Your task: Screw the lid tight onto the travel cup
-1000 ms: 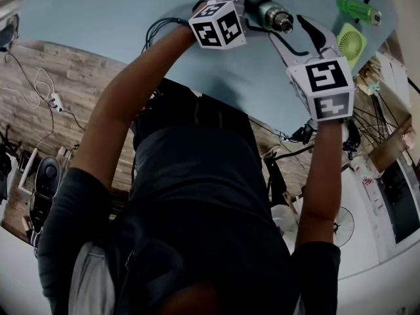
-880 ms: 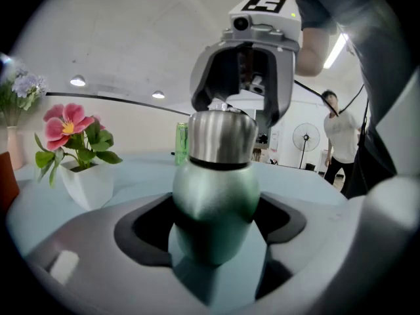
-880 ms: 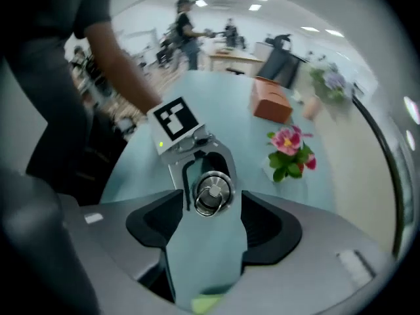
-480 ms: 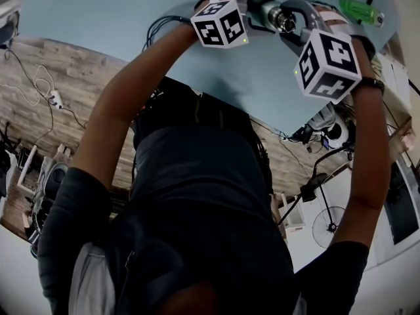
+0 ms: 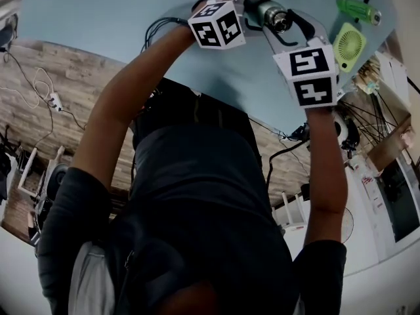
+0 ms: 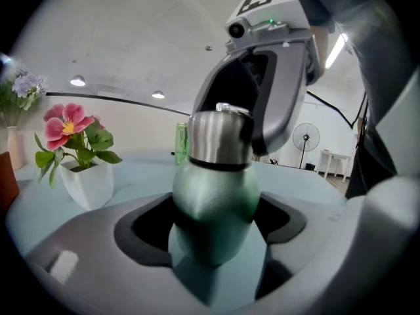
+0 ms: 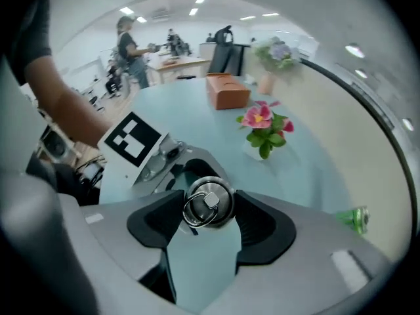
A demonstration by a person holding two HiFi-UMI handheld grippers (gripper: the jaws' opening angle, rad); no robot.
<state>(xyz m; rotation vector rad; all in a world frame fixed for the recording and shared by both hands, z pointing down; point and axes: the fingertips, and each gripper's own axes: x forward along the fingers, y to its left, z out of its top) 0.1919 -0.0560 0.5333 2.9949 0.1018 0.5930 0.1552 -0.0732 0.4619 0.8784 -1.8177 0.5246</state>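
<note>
Firmly, left gripper [image 6: 215, 231] clamps the travel cup [image 6: 216, 189]. Right gripper [image 7: 209, 210] has just been closing onto its lid [image 7: 211, 199]; flowers [image 7: 264, 126] at 1 o'clock.

Lid [image 6: 220, 136] atop travel cup [image 6: 213, 199], flower pot [image 6: 92, 184] on table [image 6: 315, 190] at left

**Where the Cameras Are Set**

The head view is taken from high up, faced steeply down onto the table [image 5: 98, 12]; the left gripper view is set low, very near the travel cup [image 6: 215, 202], faced almost level; the right gripper view is aimed down, close above the lid [image 7: 210, 202]; the cup and flower pot [image 6: 92, 186] are shared by both gripper views.
</note>
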